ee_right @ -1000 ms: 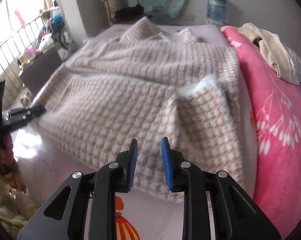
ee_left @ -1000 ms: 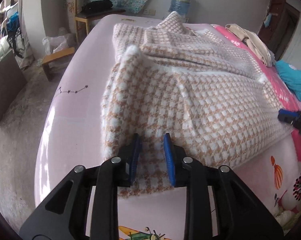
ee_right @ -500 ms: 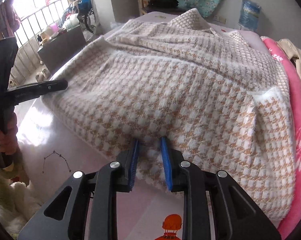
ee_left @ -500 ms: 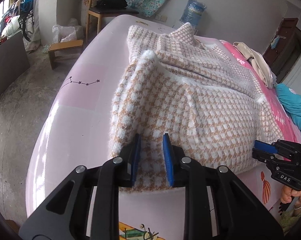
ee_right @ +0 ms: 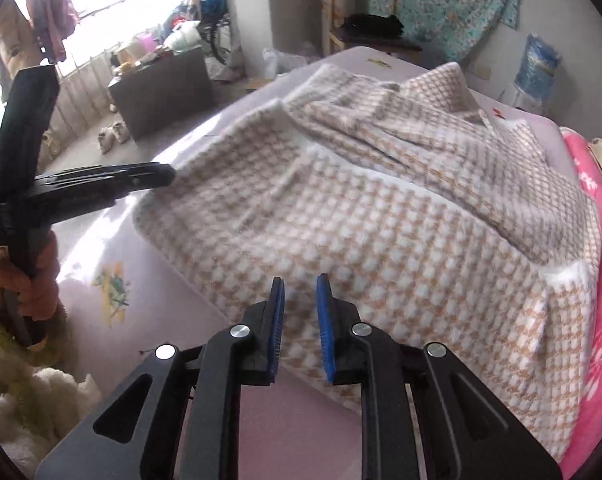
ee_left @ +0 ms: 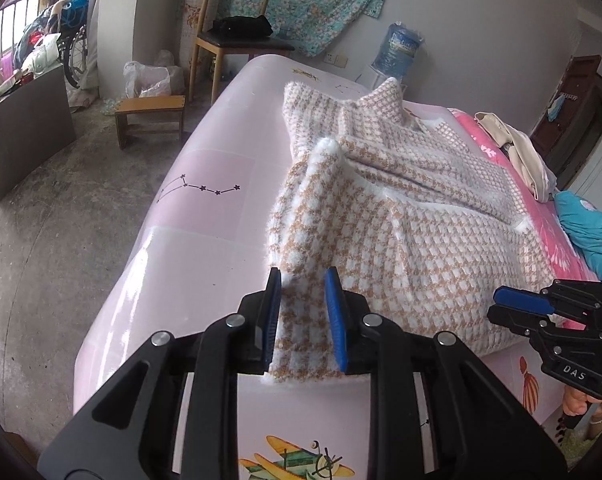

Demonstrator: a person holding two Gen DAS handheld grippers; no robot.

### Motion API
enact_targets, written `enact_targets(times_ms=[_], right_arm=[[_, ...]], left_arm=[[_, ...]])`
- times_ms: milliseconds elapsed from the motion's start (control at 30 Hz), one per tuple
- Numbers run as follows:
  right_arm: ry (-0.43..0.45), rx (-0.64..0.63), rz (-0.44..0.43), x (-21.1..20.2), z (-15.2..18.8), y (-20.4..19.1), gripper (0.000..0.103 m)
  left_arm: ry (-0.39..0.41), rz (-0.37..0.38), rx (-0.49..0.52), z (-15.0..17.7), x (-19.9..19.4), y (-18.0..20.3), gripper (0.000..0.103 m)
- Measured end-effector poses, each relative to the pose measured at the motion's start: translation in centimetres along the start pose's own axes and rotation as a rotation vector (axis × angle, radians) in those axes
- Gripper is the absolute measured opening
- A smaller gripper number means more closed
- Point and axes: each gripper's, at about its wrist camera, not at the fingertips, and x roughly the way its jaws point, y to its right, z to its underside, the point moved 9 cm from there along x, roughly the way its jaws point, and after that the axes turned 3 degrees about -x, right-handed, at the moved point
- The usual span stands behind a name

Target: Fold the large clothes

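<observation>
A large knitted garment [ee_left: 401, 216] in a beige-and-white houndstooth pattern lies spread across a pale pink bed [ee_left: 205, 208], with its collar end toward the far side of the bed and its hem toward the near edge. One sleeve is folded inward over the body of the garment, forming a raised ridge along the left side in the left wrist view. The left gripper [ee_left: 304, 312] points downward at the near left corner of the hem; the fabric edge runs between its blue pads [ee_left: 335, 316], the gap between them is narrow, and the pads appear to pinch the corner, which rises slightly off the bed. The right gripper [ee_right: 300, 320] sits further along the same hem edge; its jaws have just been closing, the gap is narrow, and the hem fabric lies between the pads, though firm contact cannot be confirmed in the blurred right wrist view. Each gripper is visible in the other camera: the right gripper enters from the right edge of the left wrist view, just beside the hem. A pink flowered blanket [ee_right: 597, 320] covers the right side of the bed, touching the garment. A wooden chair [ee_left: 237, 28] stands beyond the bed against the wall.
</observation>
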Motion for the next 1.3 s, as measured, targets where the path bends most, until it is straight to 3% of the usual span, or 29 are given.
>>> enact_targets(times_ms=[67,100,167,267,367,467,567,633,667,767,800,833,900,967,1100,1300], right_arm=[[-0.056,-0.003,-0.014,2.7,0.8,-0.5,0.017],[-0.038,0.000,-0.008,3.5,0.8,-0.3,0.017],[-0.060,0.009,-0.003,3.2,0.1,-0.4,0.017],[-0.006,-0.040,-0.058,2.2,-1.4,-2.8,0.016],[-0.069,-0.039,-0.079,5.3,-0.3,-3.5,0.016],[-0.047,-0.041,-0.087,3.5,-1.5,-4.3,0.016],[-0.017,-0.066,-0.160,3.1,-2.3,-6.3,0.016],[-0.068,-0.060,-0.172,5.6,-1.5,-6.9,0.016],[-0.032,-0.047,-0.183,5.6,-1.8,-7.0,0.016],[-0.053,0.008,-0.222,4.3,-2.0,-6.5,0.019],[-0.040,0.025,-0.242,3.3,-1.9,-6.2,0.029],[-0.020,0.044,-0.252,2.2,-1.7,-5.6,0.043],[0.030,0.104,-0.259,-0.4,-0.8,-3.7,0.052],[0.055,0.188,-0.244,-2.6,0.9,-0.7,0.055],[0.064,0.443,-0.088,-6.4,6.6,8.0,0.057],[0.060,0.833,0.132,-9.4,15.6,19.4,0.057]], left_arm=[[-0.001,0.002,-0.024,-0.1,0.0,-0.7,0.022],[-0.003,-0.002,-0.037,-0.1,0.0,-1.1,0.023],[-0.004,-0.007,-0.052,-0.1,-0.2,-1.7,0.023],[0.007,-0.020,-0.053,0.0,-0.9,-2.5,0.023],[0.006,-0.032,-0.070,0.1,-1.3,-3.4,0.023],[0.010,-0.036,-0.076,0.4,-2.3,-4.0,0.022],[0.000,-0.032,-0.080,1.1,-3.1,-4.3,0.024],[-0.014,-0.021,-0.088,1.6,-3.3,-4.3,0.026],[-0.020,-0.013,-0.094,1.9,-3.4,-4.2,0.027],[-0.024,0.034,-0.108,2.4,-4.1,-3.3,0.037],[-0.024,0.060,-0.115,2.6,-4.3,-2.9,0.043],[-0.030,0.095,-0.123,2.9,-4.3,-2.3,0.047],[-0.065,0.171,-0.129,3.8,-3.9,-0.8,0.050],[-0.112,0.211,-0.137,4.9,-2.9,0.4,0.053],[-0.189,0.230,-0.215,6.7,-0.5,0.8,0.053],[-0.127,0.311,-0.417,5.5,0.3,-1.0,0.053]])
